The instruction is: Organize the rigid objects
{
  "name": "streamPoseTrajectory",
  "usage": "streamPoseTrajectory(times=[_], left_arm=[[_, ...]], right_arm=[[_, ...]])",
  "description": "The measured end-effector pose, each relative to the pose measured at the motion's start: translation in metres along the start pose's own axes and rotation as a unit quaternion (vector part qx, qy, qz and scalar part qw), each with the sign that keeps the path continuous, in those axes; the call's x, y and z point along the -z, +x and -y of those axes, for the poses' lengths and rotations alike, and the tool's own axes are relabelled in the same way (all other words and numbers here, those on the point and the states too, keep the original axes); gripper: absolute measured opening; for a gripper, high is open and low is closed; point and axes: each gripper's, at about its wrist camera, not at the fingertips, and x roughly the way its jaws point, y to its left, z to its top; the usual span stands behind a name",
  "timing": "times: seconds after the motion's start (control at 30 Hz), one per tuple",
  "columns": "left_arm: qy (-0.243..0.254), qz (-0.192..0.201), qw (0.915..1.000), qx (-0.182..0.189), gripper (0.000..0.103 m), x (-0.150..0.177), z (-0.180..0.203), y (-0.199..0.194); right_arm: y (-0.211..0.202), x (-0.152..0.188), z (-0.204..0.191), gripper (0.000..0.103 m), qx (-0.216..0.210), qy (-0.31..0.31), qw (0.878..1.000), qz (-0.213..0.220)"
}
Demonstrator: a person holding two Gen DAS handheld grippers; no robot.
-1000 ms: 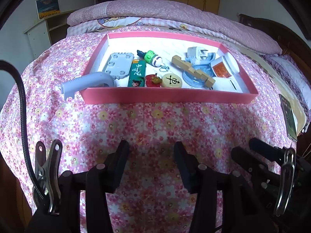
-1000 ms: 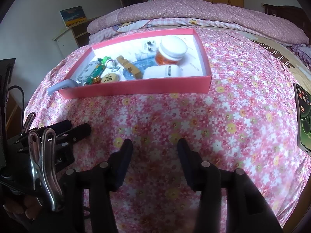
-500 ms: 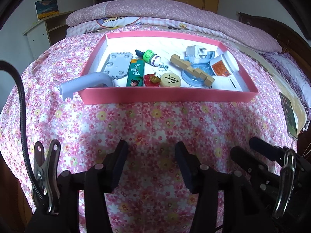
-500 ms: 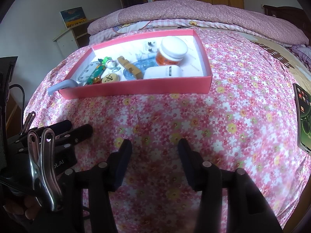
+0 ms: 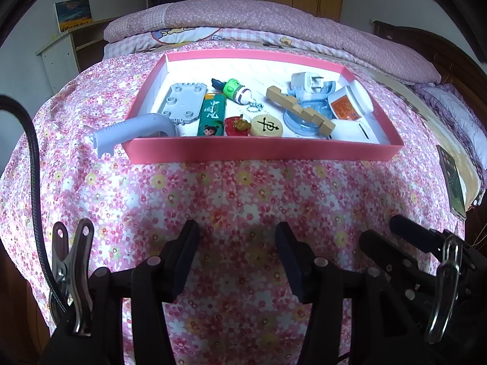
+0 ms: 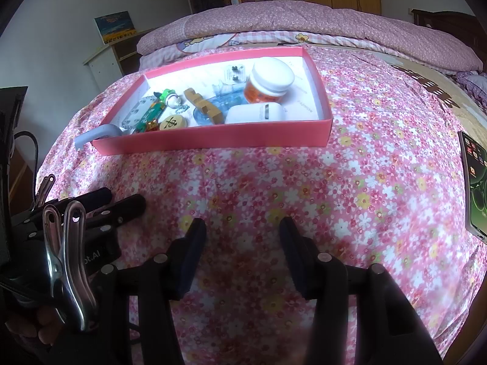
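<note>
Both grippers — left [image 5: 236,255] and right [image 6: 242,251] — hover spread and empty. The gray handle [image 5: 134,130] overhangs the pink tray's [image 5: 261,153] near-left corner — a nudge could tip it out.

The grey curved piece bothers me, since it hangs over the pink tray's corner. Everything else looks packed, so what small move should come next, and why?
Probably reach the left gripper forward to the grey curved piece. It sticks out over the pink tray wall while the other items lie inside. Both grippers are open and empty, and the left one is nearer that corner.
</note>
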Motion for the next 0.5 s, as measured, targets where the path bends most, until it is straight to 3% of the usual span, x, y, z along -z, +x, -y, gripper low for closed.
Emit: streamPoseTrajectory(times=[0.5], left_arm=[[0.0,0.0,1.0,0.0,0.055,0.0001,-0.0001,0.0003]], right_arm=[[0.0003,-0.0003,0.0006,0.053,0.001,0.002,1.0,0.002]])
